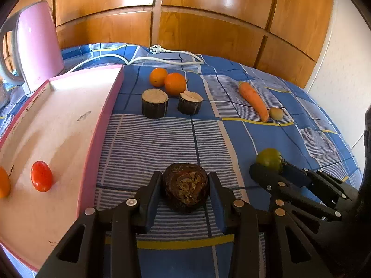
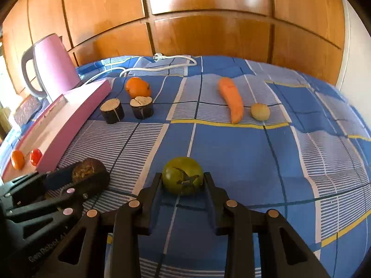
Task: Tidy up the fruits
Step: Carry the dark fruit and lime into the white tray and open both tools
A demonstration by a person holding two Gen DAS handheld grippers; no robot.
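My left gripper (image 1: pixel 185 185) has its fingers on both sides of a dark brown round fruit (image 1: pixel 185 187) lying on the blue checked cloth; the pads touch its sides. My right gripper (image 2: pixel 182 180) is shut on a green tomato (image 2: pixel 182 176), also seen in the left wrist view (image 1: pixel 270 159). A pink tray (image 1: pixel 58 125) at the left holds a red tomato (image 1: pixel 41 176) and an orange fruit (image 1: pixel 3 183). Two oranges (image 1: pixel 168 81), two dark cut pieces (image 1: pixel 155 103), a carrot (image 1: pixel 254 100) and a small yellowish fruit (image 1: pixel 276 114) lie farther back.
A pink kettle (image 1: pixel 38 46) stands at the back left behind the tray. Its white cord and plug (image 1: pixel 162 55) run along the far edge of the cloth. Wooden cabinet doors (image 1: pixel 208 23) close off the back.
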